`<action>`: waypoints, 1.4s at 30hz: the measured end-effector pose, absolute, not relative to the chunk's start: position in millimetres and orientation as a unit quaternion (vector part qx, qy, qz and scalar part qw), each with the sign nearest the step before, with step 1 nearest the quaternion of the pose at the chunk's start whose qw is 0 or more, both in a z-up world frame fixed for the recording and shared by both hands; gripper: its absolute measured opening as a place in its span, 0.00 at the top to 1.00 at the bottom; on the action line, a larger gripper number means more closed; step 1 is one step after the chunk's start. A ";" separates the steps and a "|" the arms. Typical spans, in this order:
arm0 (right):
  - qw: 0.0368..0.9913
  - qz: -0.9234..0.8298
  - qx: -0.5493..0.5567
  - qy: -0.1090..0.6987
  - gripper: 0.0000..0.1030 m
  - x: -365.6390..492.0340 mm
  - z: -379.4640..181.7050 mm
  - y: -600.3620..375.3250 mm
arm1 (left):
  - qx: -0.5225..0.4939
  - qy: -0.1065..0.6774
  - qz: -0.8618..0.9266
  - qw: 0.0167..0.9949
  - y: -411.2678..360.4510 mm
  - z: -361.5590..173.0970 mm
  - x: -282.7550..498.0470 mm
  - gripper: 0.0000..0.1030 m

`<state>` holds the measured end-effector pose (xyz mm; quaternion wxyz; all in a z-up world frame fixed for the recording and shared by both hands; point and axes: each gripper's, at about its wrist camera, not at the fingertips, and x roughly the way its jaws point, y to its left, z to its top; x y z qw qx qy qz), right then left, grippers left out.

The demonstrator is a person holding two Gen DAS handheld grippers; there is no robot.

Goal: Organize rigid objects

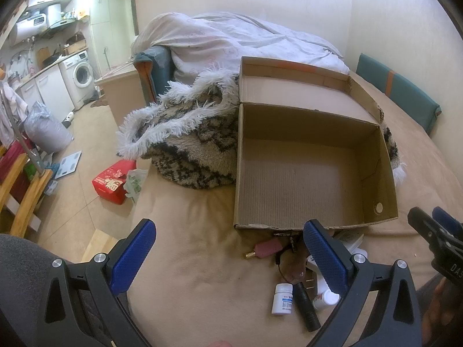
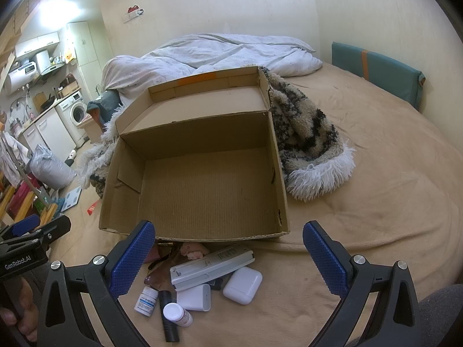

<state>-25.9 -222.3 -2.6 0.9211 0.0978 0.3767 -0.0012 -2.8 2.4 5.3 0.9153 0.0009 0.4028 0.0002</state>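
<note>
Clearly nothing has been sorted yet: the cardboard box (image 2: 202, 179) sits open and bare on the bed (image 2: 376, 202), its lid flap folded back at 12 o'clock, while every small item lies in a heap on the sheet just outside its near wall, at 6 o'clock from the box.

Seen from the right wrist, the heap holds a grey remote control (image 2: 211, 266), a white earbud case (image 2: 242, 285), a white charger block (image 2: 193, 297), 2 white pill bottles (image 2: 147, 300) and (image 2: 177, 314), and a black flashlight (image 2: 169, 318). From the left wrist, a pink gadget with a brass tip (image 1: 264, 250) lies at 9 o'clock of the heap.

Both tools hover above the pile, spread wide and holding nothing: the left hand-held gripper (image 1: 230, 263) and the right hand-held gripper (image 2: 228, 263). A shaggy patterned blanket (image 2: 306, 144) is bunched behind the box.

By the look of things, the whole job remains: each piece has yet to go into the box.
</note>
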 end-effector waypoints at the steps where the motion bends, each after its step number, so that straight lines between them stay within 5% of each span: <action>1: 0.921 -0.001 0.098 0.377 0.00 -25.9 -2.8 -222.4 | 0.001 0.403 0.000 0.915 2.3 5.2 -2.7 0.01; 42: 0.921 -0.001 0.096 0.378 0.00 -25.6 -3.4 -221.5 | 0.003 0.400 -0.004 0.916 -4.5 4.5 -1.2 0.01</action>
